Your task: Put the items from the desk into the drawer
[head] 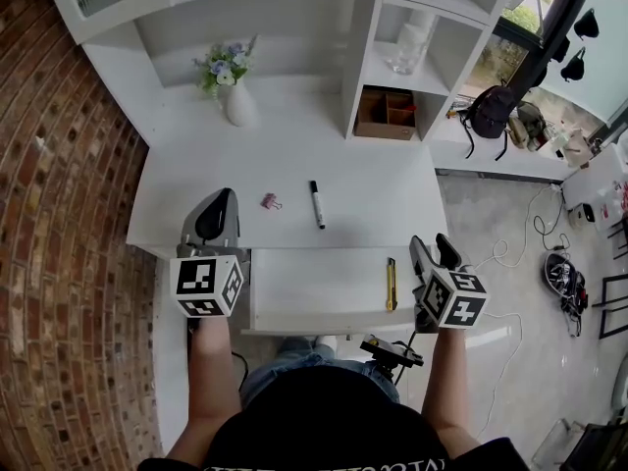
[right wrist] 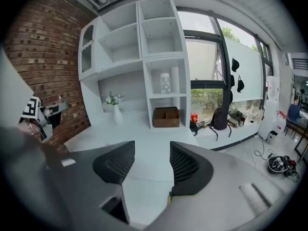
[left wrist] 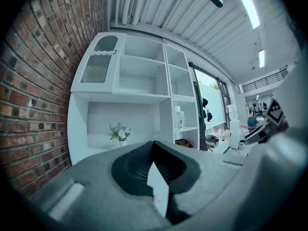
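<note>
My left gripper (head: 218,212) is closed, empty. My right gripper (head: 435,251) stands open, a yellow utility knife (head: 391,285) just left of it

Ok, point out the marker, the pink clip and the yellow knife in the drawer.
marker (head: 317,204), head view, the middle of its black barrel.
pink clip (head: 270,201), head view, the centre of its body.
yellow knife (head: 391,285), head view, the middle of its yellow handle.

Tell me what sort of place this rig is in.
Probably an office or study corner, perhaps a staged one: a white desk with an open drawer, white shelving above holding a flower vase, and a brick wall beside it.
</note>
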